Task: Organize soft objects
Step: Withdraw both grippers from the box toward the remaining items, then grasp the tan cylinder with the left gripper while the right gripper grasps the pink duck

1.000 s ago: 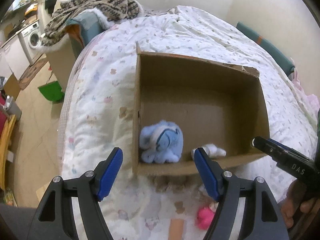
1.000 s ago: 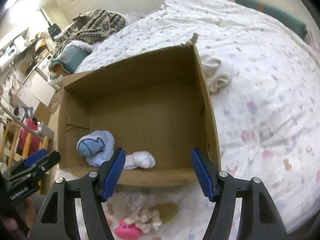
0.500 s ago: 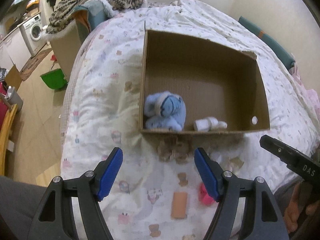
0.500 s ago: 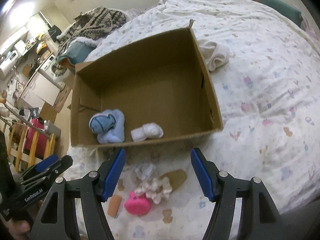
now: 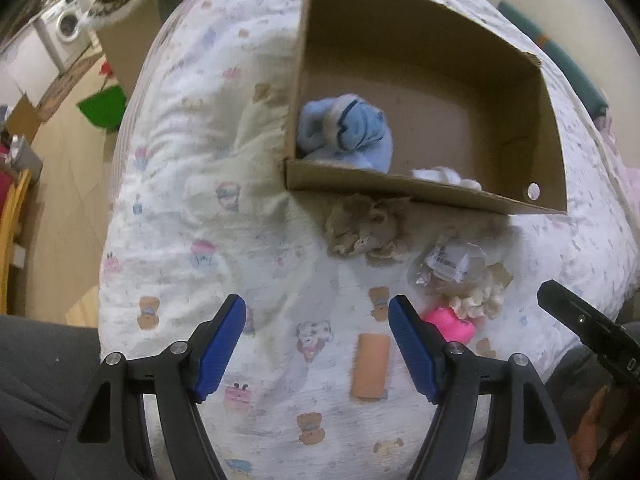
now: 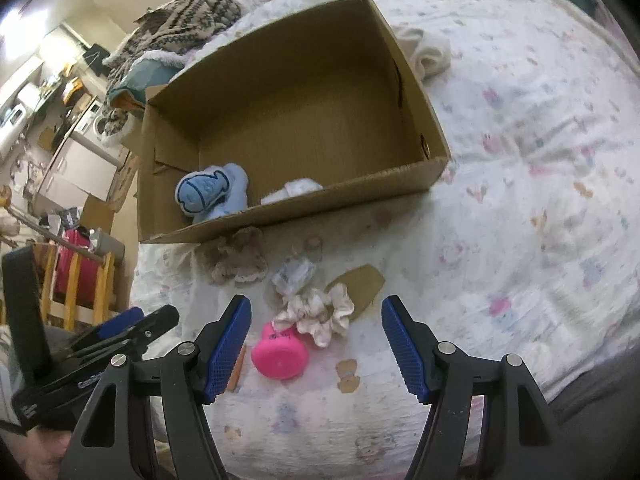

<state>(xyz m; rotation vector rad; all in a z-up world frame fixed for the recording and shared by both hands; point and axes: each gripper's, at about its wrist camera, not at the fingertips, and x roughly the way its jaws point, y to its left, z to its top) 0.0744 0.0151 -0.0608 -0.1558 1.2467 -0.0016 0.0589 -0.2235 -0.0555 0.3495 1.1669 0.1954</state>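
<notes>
Lying on the quilt (image 6: 520, 200) just ahead of both grippers, the loose soft items form a small cluster in front of the box (image 6: 304, 120). Pink toy (image 6: 280, 354) sits between the right gripper (image 6: 316, 346) fingers' line of view, nearer its left finger, not touched. White scrunchie (image 6: 316, 312) is just beyond the pink toy, touching it, partly over a tan pad (image 6: 360, 284). Clear packet (image 6: 294, 276) lies just past the scrunchie. Brown scrunchie (image 6: 236, 258) rests against the box's near wall, ahead and left of the right gripper. Orange strip (image 5: 370, 366) lies flat between the left gripper (image 5: 318, 346) fingers, close to its right finger, not gripped.

Inside the box: blue plush (image 6: 212, 192) in the near left corner, white roll (image 6: 296, 190) beside it along the near wall; rest of the floor bare cardboard. White cloth (image 6: 428, 50) lies on the quilt outside the box's far right side.

Left gripper jaws spread wide, nothing between the pads, pointing steeply down at the quilt. Right gripper jaws also spread wide, holding nothing, tilted down toward the cluster. Each gripper shows at the edge of the other's view, side by side, apart.

Farther left of the bed: washer (image 5: 66, 26), green bin (image 5: 104, 106), knit blanket (image 6: 180, 20) piled beyond the box.
</notes>
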